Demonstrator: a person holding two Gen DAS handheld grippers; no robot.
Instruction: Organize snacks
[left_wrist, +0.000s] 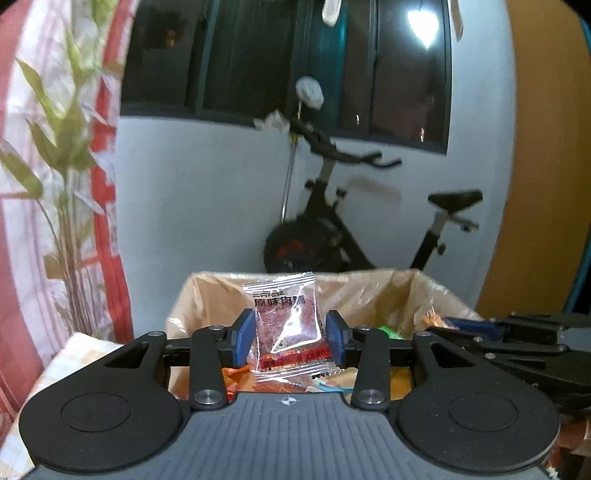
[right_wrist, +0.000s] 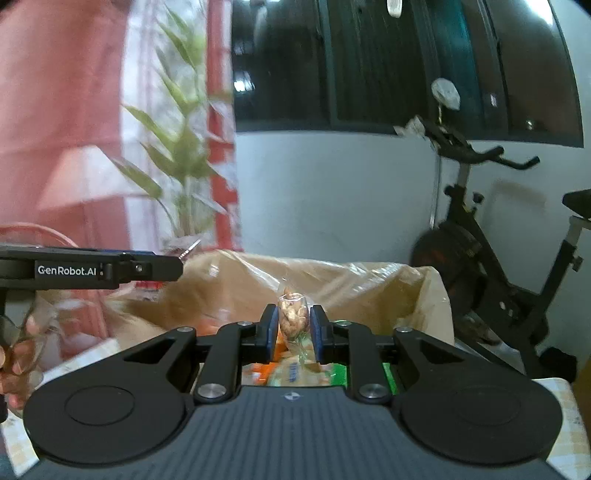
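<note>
My left gripper (left_wrist: 290, 328) is shut on a clear packet of red dried meat (left_wrist: 286, 314), held upright by its sides between the blue pads. It hangs over a cardboard box lined with a plastic bag (left_wrist: 207, 295) that holds several loose snacks (left_wrist: 280, 386). My right gripper (right_wrist: 293, 325) is shut on a small clear packet of nuts (right_wrist: 293, 315) above the same box (right_wrist: 240, 288). From the left wrist camera, the right gripper (left_wrist: 454, 323) shows at the right edge. From the right wrist camera, the left gripper (right_wrist: 177, 264) reaches in from the left.
An exercise bike (left_wrist: 332, 229) stands against the white wall behind the box. A leafy plant (left_wrist: 62, 147) and a red-and-white curtain (left_wrist: 107, 221) are on the left. The box sits on a checked cloth (left_wrist: 74, 354). A person's hand (right_wrist: 18, 354) holds the left gripper.
</note>
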